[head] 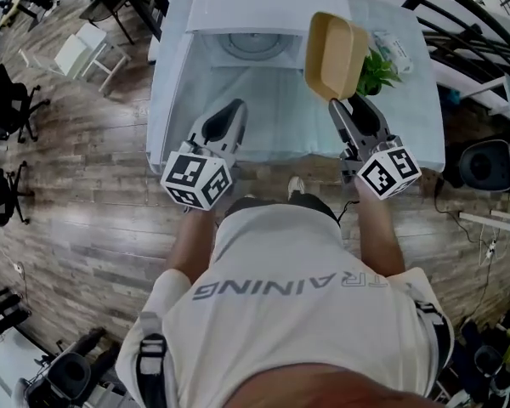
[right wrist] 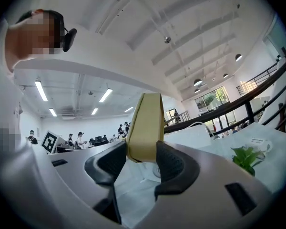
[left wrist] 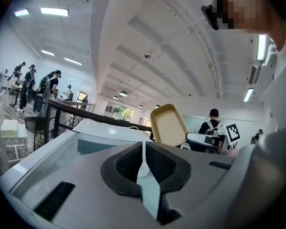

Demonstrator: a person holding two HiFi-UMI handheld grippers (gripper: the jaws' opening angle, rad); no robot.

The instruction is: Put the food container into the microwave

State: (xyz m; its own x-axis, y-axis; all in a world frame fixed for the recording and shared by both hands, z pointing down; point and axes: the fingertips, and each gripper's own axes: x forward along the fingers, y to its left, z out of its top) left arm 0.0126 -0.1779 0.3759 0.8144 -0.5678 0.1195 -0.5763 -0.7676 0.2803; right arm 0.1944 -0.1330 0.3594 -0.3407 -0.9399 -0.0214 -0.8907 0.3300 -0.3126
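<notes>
Two grippers. Head view: right gripper (head: 338, 104) holds the container (head: 336, 55) upright, just short of the open microwave (head: 180, 66); left gripper (head: 229, 117) idle. Left gripper view: jaws nearly together, empty. Right gripper view: jaws pinch the rim only, so the container may pivot or slip.

Tan food container (head: 336, 53), white microwave (head: 263, 7), green plant (head: 376, 73) (black-and-white marker cubes (head: 197, 179))

Your head camera is looking steeply down from above you at the table (head: 272, 121) and microwave (head: 263, 7). The cameras on your left gripper (head: 228, 113) and right gripper (head: 342, 102) are sitting close behind the jaws, looking forward and up toward the ceiling (left wrist: 148, 42). All three are seeing the food container (head: 336, 53).
</notes>
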